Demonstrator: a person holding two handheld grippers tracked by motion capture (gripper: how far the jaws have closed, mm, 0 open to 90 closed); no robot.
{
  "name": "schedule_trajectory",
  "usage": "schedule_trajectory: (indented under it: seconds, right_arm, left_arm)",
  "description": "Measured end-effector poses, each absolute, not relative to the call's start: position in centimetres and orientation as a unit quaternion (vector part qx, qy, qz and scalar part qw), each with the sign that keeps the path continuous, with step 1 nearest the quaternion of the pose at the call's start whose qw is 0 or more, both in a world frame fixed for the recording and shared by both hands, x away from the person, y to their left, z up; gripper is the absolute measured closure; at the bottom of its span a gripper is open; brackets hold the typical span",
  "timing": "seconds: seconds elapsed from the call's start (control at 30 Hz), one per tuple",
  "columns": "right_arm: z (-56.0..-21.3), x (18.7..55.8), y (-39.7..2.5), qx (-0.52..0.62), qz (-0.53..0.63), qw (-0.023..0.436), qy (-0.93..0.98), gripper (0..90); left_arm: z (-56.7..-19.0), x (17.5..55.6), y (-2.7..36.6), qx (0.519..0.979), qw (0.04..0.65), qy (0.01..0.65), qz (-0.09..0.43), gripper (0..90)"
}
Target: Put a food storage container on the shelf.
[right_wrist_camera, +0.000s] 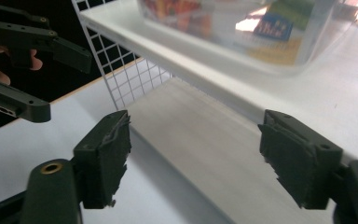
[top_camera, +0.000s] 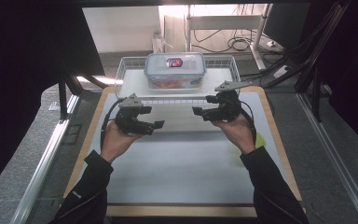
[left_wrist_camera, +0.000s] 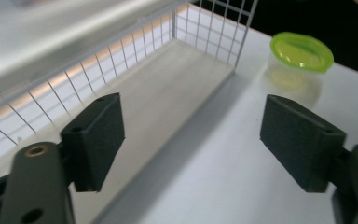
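Left tongs, right tongs agape before wire basket, clear plastic box.

Green-lidded clear cup stands on white table (near its right edge), just beside rack corner.

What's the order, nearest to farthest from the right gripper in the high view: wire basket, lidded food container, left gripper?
1. Wire basket: just ahead of the right gripper.
2. Left gripper: across the table, to its left.
3. Lidded food container: raised inside the basket, farther back.
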State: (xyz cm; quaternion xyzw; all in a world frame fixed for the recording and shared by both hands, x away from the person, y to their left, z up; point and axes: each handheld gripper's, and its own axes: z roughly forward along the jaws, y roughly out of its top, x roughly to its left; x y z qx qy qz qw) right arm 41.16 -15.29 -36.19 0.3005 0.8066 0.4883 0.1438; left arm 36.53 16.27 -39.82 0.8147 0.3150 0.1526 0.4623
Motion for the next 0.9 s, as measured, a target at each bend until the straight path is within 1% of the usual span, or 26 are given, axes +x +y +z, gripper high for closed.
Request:
schedule_trajectory:
  seconds: [0.17,0.33,0.5,0.73,0.77,0.9]
  right_arm:
    - [-37.3,40.1,-15.9,0.297,0.488,0.14,0.809,19.7]
    - [-38.6,39.0,-16.5,0.293,0.484,0.131,0.814,13.4]
    - [-40.2,37.8,-17.1,0.289,0.476,0.128,0.821,9.2]
    - [-41.8,36.7,-18.1,0.289,0.47,0.128,0.824,5.3]
    - [-42.0,36.5,-18.3,0.289,0.468,0.129,0.825,5.1]
    - [-42.5,35.6,-18.9,0.297,0.467,0.129,0.822,4.1]
  left_arm:
    - [-41.2,35.4,16.3,0.817,0.458,0.315,0.151,15.8]
    - [-42.2,34.2,16.4,0.819,0.46,0.309,0.151,15.3]
    - [-43.4,32.8,16.5,0.817,0.463,0.309,0.15,13.1]
    - [-45.3,31.4,16.1,0.82,0.465,0.299,0.149,8.4]
    - [-45.4,31.3,16.0,0.822,0.465,0.297,0.142,7.6]
    - [-45.7,30.5,16.4,0.82,0.468,0.297,0.144,6.2]
